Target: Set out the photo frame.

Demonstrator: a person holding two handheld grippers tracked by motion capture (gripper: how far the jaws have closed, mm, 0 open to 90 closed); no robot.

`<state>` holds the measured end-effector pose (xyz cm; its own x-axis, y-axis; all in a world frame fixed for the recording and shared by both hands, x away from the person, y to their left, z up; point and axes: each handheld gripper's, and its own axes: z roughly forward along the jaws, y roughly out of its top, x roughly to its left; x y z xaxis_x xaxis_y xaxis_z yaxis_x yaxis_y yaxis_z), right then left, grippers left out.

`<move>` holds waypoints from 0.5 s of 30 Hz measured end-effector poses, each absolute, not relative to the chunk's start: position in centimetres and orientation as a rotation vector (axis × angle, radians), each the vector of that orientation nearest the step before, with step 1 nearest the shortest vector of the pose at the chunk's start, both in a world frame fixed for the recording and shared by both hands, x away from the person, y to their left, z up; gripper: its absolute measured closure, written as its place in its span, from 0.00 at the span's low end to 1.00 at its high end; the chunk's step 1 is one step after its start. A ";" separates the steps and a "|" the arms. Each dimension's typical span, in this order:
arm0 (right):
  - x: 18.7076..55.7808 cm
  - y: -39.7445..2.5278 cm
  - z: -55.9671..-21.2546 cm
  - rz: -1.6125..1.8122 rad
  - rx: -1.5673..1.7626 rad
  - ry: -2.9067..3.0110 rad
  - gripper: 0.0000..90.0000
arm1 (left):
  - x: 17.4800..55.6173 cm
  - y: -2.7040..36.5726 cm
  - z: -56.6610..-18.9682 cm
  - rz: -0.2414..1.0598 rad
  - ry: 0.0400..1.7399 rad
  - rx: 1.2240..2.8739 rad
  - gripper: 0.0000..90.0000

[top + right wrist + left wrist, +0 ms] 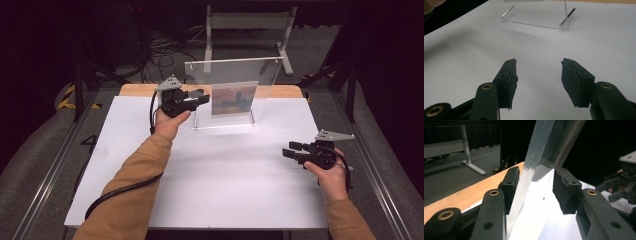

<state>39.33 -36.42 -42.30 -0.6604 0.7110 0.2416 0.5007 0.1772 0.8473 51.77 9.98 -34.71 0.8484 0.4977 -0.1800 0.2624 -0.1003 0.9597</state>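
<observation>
Over the white table top (210, 175) a person in tan sleeves holds a gripper in each hand. Reaching furthest forward, the left gripper (199, 96) is raised at the left edge of a clear acrylic picture frame (235, 75) that stands upright near the far side of the table, its jaws pointing right toward the pane. From the left gripper view the jaws stand apart with the frame's edge (534, 167) running up between them; the edge lies close along the left pad, but I cannot tell whether it touches, and a clear gap shows on the other side, so nothing is clamped. Well apart from the frame, the right gripper (291, 150) is held low near the table's right edge, wrist bent so the jaws point left; its own view shows both pads spread wide over bare white surface, holding nothing. Sandwiched in the frame is a small picture (234, 98) in dusky orange and blue; its subject is too blurred to make out. Two metal pins (567, 17) at the frame's base show in the right gripper view, where the top of the frame is cut off. Beyond the table the room is dark, with cables and a pale metal stand (247, 30) on the floor.
</observation>
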 end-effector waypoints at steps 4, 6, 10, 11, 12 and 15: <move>39.4 -36.5 -42.3 1.488 1.171 2.235 0.52 | 52.4 10.2 -35.1 0.221 0.623 1.685 0.62; 39.5 -36.5 -42.4 1.493 1.166 2.235 0.52 | 52.7 10.4 -35.4 0.221 0.637 1.689 0.62; 39.8 -36.0 -42.5 1.491 1.155 2.254 0.52 | 53.2 10.6 -36.0 0.227 0.665 1.689 0.61; 39.8 -35.9 -42.5 1.488 1.156 2.257 0.52 | 53.3 10.7 -36.2 0.229 0.676 1.687 0.61; 39.8 -35.7 -42.5 1.486 1.153 2.266 0.52 | 53.5 10.8 -36.3 0.228 0.678 1.687 0.62; 39.9 -35.4 -42.6 1.483 1.145 2.279 0.52 | 53.7 10.9 -36.5 0.241 0.690 1.683 0.63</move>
